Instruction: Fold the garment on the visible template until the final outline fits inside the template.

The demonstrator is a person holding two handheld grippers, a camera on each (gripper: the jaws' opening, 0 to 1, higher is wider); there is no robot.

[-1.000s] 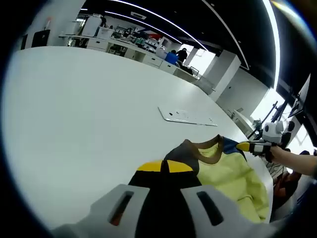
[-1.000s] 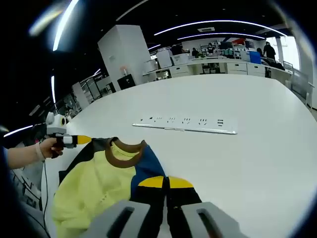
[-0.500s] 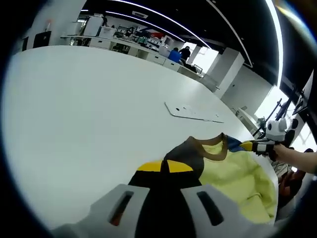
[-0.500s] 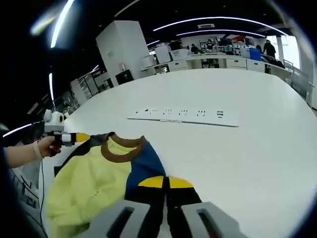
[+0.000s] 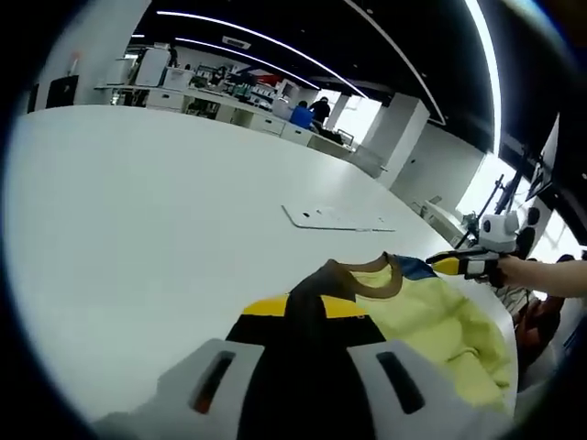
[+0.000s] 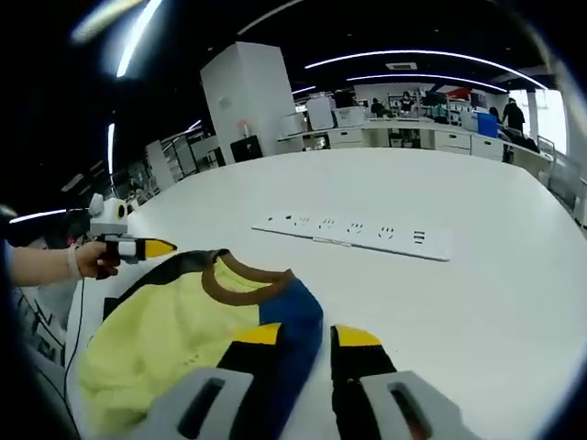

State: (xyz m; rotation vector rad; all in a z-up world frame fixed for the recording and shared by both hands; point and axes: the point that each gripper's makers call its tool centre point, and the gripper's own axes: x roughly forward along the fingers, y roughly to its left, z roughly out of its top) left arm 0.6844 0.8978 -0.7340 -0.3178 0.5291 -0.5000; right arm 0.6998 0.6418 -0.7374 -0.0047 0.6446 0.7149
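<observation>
Yellow garment, one, brown collar pointing far, lying near on the white table. My left gripper pinches its dark shoulder; my right gripper stands spread, empty. One power strip beyond.

So it's a big white table, and out toward the middle of it there's a long white power strip lying flat, well away from every edge, sockets facing up. Behind the far edge of the table it's an open office: rows of desks with people sitting or standing at them, a big white pillar, and long curved ceiling light strips overhead. Bright window at the back.
</observation>
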